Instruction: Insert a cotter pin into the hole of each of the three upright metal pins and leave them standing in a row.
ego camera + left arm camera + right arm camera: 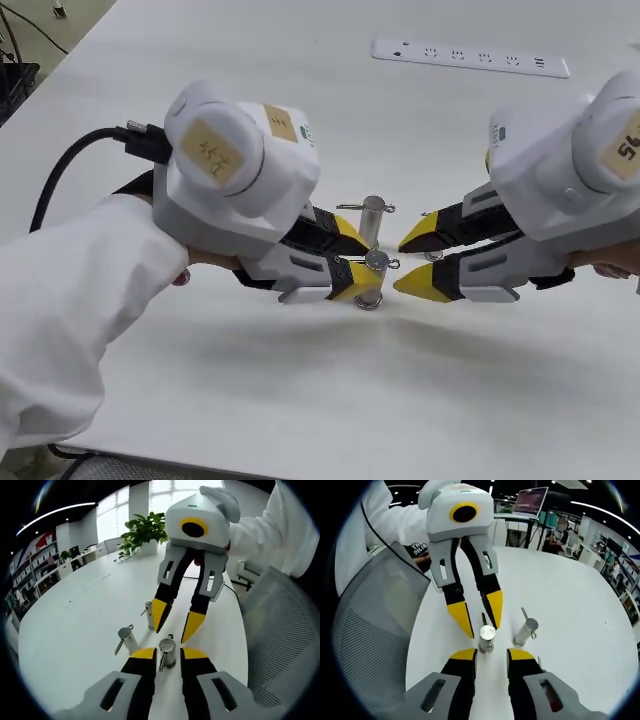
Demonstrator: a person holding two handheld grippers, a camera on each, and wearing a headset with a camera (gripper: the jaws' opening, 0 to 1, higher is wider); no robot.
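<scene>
Together, both tongs straddled one pin.
The left gripper (362, 258) and right gripper (400, 265) faced each other, jaws moderately apart and clamping nothing. Between their tips stood an upright metal pin (167, 652) carrying a cotter pin (161, 661), with two other pins (127, 639) (148, 614) just beyond.

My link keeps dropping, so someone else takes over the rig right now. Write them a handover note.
Left gripper: open, jaws either side of the near metal pin.
Right gripper: open, empty, tips facing that pin.
Second metal pin and third metal pin stand upright on the table beyond it.
Done: each appears to carry a cotter pin.
Left: they look clustered rather than in a row; check alignment, then back both grippers away.
</scene>
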